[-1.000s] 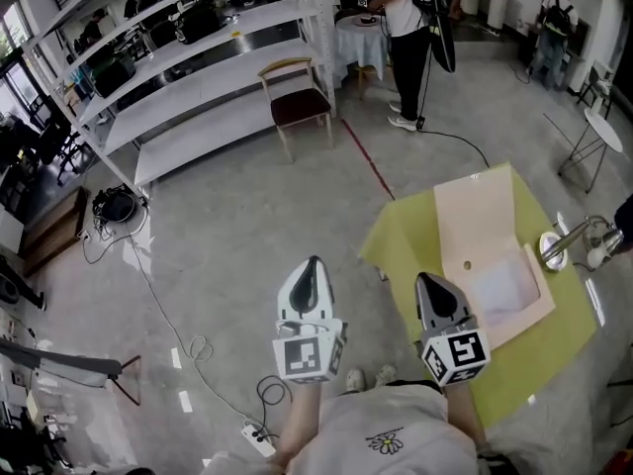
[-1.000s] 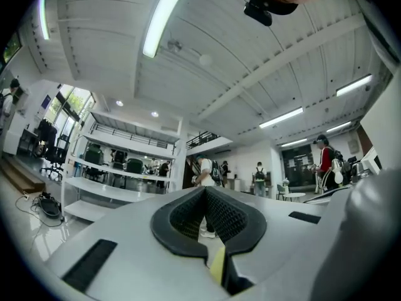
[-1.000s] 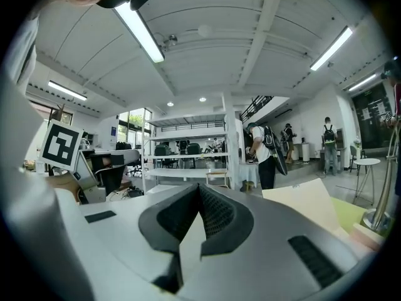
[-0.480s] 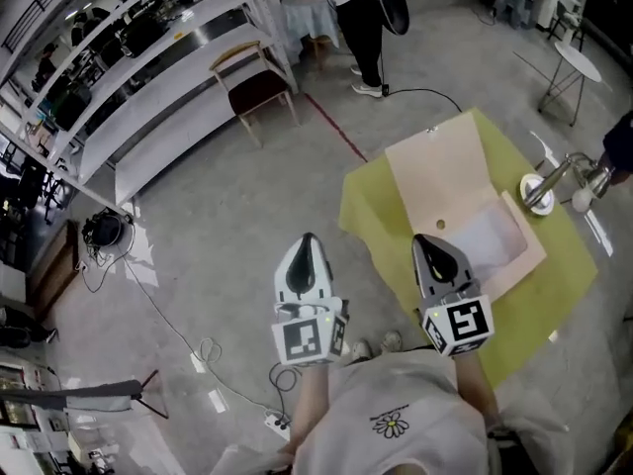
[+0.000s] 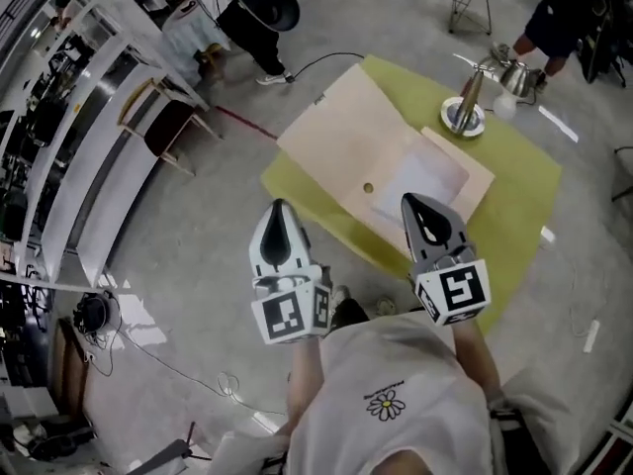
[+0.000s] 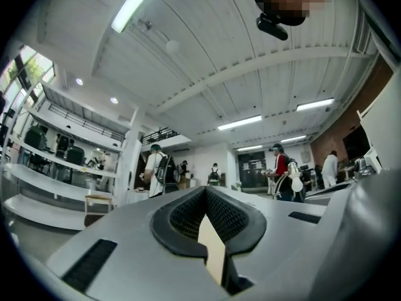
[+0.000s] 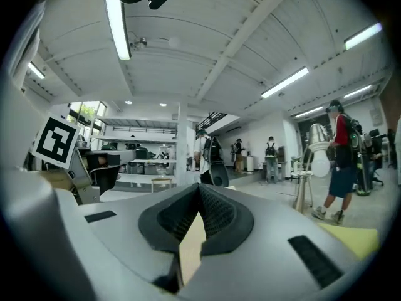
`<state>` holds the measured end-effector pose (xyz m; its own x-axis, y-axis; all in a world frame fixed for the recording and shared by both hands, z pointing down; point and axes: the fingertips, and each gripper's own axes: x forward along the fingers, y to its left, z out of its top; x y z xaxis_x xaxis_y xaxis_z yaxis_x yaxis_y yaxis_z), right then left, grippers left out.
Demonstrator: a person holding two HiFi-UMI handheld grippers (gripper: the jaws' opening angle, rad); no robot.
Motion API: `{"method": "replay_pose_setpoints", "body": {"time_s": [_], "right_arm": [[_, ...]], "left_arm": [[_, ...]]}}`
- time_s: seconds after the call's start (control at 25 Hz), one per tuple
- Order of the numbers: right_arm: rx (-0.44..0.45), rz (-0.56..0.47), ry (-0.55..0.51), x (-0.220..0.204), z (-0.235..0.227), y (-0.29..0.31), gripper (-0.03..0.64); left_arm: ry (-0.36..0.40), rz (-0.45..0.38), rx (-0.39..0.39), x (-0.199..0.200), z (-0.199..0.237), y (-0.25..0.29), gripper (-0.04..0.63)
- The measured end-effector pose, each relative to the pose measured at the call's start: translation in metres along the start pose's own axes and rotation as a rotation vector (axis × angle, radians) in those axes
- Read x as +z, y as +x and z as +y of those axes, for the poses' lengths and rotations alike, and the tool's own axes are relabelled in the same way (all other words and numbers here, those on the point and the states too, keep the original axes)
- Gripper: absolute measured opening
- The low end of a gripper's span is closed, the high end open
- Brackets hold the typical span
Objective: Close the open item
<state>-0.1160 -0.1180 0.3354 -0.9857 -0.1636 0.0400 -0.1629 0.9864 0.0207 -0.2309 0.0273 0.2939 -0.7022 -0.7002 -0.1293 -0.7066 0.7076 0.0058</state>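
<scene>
An open beige folder lies on a yellow-green table, its cover flap spread toward the upper left and a white sheet in its right half. My left gripper is shut and empty, hovering over the floor just off the table's near-left edge. My right gripper is shut and empty too, its tip over the folder's near edge. In the left gripper view the left gripper points level into the room. In the right gripper view the right gripper does the same, with a strip of the table at lower right.
A silver desk lamp stands on the table behind the folder. A person stands beyond the table's far-left corner and another at the far right. A chair and long white shelves are at left. Cables lie on the floor.
The head view has swung so that the table and folder now sit at the upper middle. Both grippers have come up to the table's near edge, still shut.
</scene>
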Motion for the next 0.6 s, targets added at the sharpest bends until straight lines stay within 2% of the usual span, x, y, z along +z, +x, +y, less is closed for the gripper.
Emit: {"method": "replay_pose_setpoints", "body": {"time_s": [0.16, 0.36, 0.6], "right_arm": [[-0.146, 0.001, -0.006, -0.002, -0.036, -0.017, 0.009], [-0.414, 0.016, 0.010, -0.004, -0.066, -0.054, 0.009], [-0.616, 0.030, 0.010, -0.011, -0.080, -0.083, 0.009]], "left_arm": [[0.003, -0.002, -0.151, -0.004, -0.039, 0.034, 0.014], [-0.018, -0.008, -0.387, -0.004, -0.084, 0.066, 0.014], [-0.054, -0.048, -0.541, -0.006, -0.113, 0.090, 0.014]]}}
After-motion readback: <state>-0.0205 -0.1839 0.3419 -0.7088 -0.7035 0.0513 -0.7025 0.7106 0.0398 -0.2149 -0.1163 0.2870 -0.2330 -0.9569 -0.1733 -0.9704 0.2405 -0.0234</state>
